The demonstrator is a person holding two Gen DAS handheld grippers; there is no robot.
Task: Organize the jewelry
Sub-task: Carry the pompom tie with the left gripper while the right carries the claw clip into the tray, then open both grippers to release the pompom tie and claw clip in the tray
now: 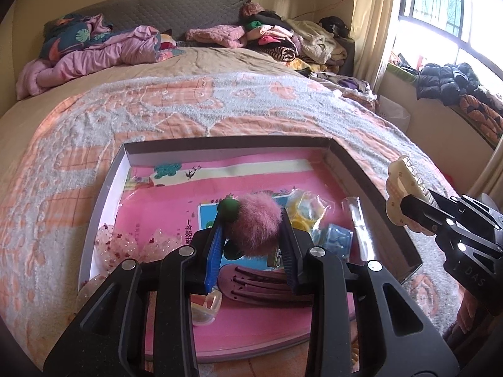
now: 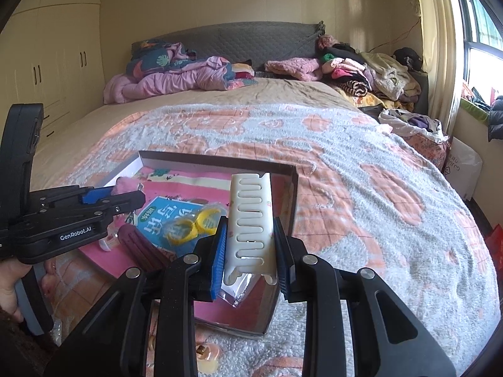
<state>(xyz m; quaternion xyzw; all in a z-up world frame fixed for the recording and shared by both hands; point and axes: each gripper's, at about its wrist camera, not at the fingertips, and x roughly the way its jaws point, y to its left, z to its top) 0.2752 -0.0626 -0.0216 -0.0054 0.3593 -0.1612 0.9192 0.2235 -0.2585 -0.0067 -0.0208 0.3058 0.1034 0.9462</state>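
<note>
home bedroom: bed (image 2: 267,144), wardrobe (image 2: 56,47), curtains (image 2: 437,47).

A pink quilt (image 2: 176,78) lies crumpled at upper left against the grey headboard (image 2: 239,40); heaped clothes (image 2: 361,75) at upper right, beside the window (image 1: 446,9).

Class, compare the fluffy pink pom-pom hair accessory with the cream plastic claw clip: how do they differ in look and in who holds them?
The fluffy pink pom-pom hair accessory is round and furry; the cream plastic claw clip is long, smooth and slotted.
The pom-pom sits in the left gripper; the clip sits in the right gripper.
The pom-pom carries a green ball; the clip is one colour.
Both are clamped between blue pads above the grey-walled shallow box.
</note>
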